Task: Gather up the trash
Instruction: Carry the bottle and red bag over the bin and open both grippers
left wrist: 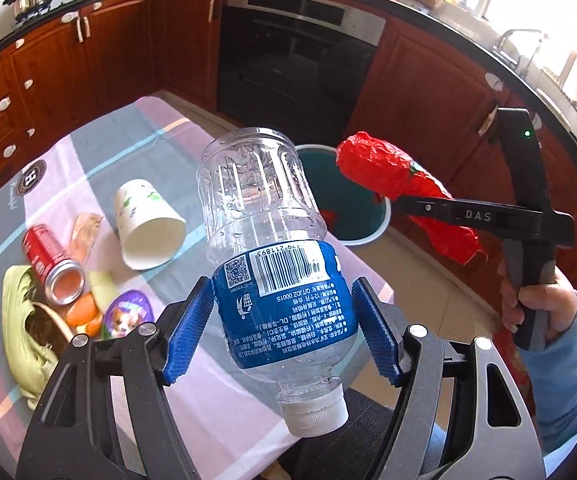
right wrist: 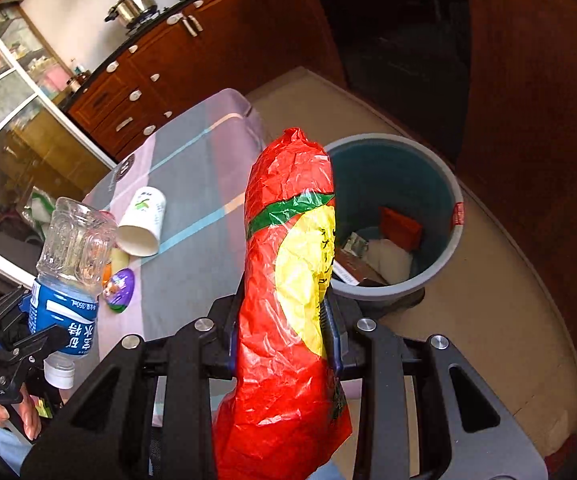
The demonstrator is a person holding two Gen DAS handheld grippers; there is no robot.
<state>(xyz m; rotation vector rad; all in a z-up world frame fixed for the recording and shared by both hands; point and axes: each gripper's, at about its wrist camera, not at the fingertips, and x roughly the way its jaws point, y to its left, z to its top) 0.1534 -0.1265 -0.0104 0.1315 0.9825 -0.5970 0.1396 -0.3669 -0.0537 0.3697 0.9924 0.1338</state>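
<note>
A clear plastic bottle (left wrist: 264, 240) with a blue label hangs cap toward the camera, and my left gripper (left wrist: 284, 284) is shut on its labelled middle. The bottle (right wrist: 72, 264) and left gripper (right wrist: 44, 320) also appear at the left of the right wrist view. My right gripper (right wrist: 284, 300) is shut on a crumpled red plastic bag (right wrist: 288, 280) with a yellow and green print. In the left wrist view the bag (left wrist: 388, 172) and right gripper (left wrist: 404, 200) hover over the near rim of a grey trash bin (left wrist: 362, 238). The bin (right wrist: 388, 138) stands on the floor beside the table.
On the striped tablecloth (left wrist: 128, 144) lie a tipped paper cup (left wrist: 148, 224), a red can (left wrist: 50, 260), a purple foil lid (left wrist: 128, 314), orange scraps (left wrist: 82, 312) and green husks (left wrist: 24, 320). The bin holds a red box (right wrist: 400, 226) and papers. Wooden cabinets (left wrist: 420, 80) ring the room.
</note>
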